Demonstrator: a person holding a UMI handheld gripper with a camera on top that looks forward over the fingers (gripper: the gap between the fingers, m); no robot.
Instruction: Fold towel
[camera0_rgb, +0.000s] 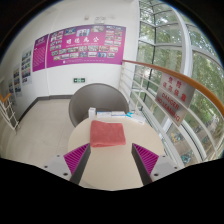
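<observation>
Beyond the gripper (112, 160), pink towel (108, 133) folded on table (80, 130), jaws wide apart, empty.

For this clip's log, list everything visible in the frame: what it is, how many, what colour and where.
towel: one, pink-red, lying folded flat on the table just ahead of the fingers.
table: one, round, pale top, under the towel.
white object: one, small, on the table beyond the towel; cannot tell what it is.
chair: one, grey rounded back, beyond the table.
posters: a row, magenta and white, on the far wall.
windows: a glazed wall, beside the table.
handrail: one, orange-brown, along the windows.
gripper: one, open, magenta pads on its fingers, holding nothing.
</observation>
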